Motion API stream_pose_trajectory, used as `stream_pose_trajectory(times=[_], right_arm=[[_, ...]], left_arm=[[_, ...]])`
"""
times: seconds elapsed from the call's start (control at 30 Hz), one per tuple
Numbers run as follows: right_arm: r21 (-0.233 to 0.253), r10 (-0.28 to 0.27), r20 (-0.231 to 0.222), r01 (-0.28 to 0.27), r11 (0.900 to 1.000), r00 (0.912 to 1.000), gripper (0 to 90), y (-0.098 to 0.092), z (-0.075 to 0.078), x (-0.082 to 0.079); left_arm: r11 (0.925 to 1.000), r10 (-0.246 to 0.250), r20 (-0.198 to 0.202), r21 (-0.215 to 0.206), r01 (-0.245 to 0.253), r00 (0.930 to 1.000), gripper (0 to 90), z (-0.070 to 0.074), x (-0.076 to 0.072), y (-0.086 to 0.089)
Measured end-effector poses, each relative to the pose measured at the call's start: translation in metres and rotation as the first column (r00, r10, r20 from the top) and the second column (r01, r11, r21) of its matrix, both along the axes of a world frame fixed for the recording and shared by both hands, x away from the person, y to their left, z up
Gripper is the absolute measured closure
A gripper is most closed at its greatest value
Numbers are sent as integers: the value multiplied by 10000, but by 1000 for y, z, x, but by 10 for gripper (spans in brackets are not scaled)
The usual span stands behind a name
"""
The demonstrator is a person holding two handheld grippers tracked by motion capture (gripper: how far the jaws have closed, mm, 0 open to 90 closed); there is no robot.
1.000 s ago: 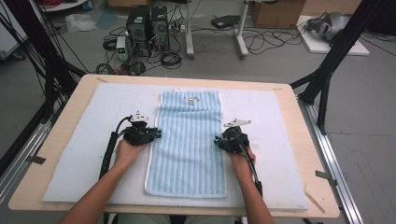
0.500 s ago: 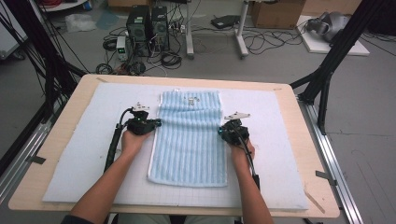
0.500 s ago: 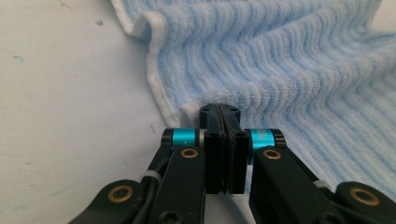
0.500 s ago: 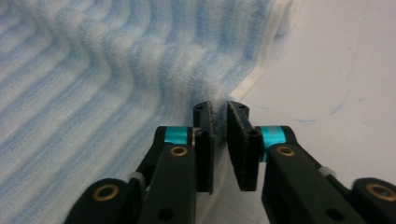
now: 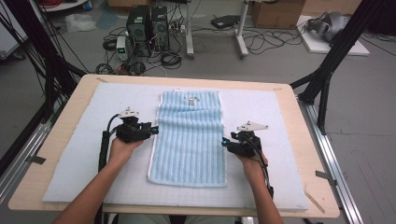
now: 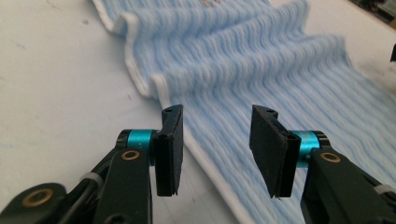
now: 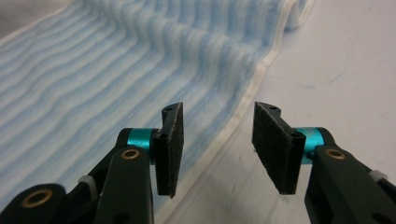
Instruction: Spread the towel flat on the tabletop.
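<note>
A light blue striped terry towel (image 5: 189, 135) lies in the centre of the high view, on a pale padded mat (image 5: 70, 154). The left gripper (image 5: 152, 129) is at its left edge and the right gripper (image 5: 223, 142) at its right edge. Both are released, with jaws apart astride the white hem.

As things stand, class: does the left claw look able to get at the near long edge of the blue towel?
Probably yes. The left claw is open, its jaws straddling the blue towel's white hem, and nothing lies between them.
</note>
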State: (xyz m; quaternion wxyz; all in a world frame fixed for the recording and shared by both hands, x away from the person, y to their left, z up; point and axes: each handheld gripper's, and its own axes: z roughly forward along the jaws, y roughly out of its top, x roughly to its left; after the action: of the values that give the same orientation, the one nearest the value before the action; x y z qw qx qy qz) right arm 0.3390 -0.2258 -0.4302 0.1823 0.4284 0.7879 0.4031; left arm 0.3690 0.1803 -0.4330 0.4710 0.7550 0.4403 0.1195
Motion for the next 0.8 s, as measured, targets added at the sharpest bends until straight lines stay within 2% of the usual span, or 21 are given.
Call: stream_pose_trajectory(times=[0.17, 0.27, 0.33, 0.47, 0.57, 0.6, 0.67, 0.73, 0.8], right_arm=[[-190, 193, -104, -195, 9996, 9998, 501, 1, -6, -20], [-94, 83, -117, -84, 9999, 9999, 500, -1, -8, -29], [-17, 66, -136, -66, 10000, 9999, 509, -1, -8, -34], [-295, 133, -324, -143, 9995, 9994, 522, 5, -11, -43], [-524, 192, -439, -215, 9984, 9989, 525, 11, -14, -47], [-610, 242, -458, -270, 9978, 9987, 536, 13, -15, -48], [-816, 382, -544, -426, 9958, 9978, 602, 17, -16, -49], [-775, 537, -654, -587, 9953, 9964, 704, 18, -15, -50], [-821, 753, -630, -803, 9934, 9952, 783, 20, -15, -51]], left_arm=[[9979, -396, -131, 506, 402, 9991, 574, -15, -26, 3], [9981, -532, -276, 288, 540, 9982, 576, -19, -39, 6], [9978, -634, -207, 175, 637, 9978, 573, -18, -46, 7], [9956, -904, -231, 223, 909, 9956, 566, -19, -57, 6], [9914, -1199, -159, 514, 1206, 9927, 577, -19, -61, 0], [9896, -1306, -192, 584, 1315, 9913, 604, -19, -62, -2], [9827, -1407, 74, 1226, 1387, 9900, 685, -19, -65, -9], [9767, -1713, 76, 1323, 1688, 9852, 842, -19, -68, -12], [9756, -1767, 15, 1327, 1749, 9843, 875, -18, -71, -12]])
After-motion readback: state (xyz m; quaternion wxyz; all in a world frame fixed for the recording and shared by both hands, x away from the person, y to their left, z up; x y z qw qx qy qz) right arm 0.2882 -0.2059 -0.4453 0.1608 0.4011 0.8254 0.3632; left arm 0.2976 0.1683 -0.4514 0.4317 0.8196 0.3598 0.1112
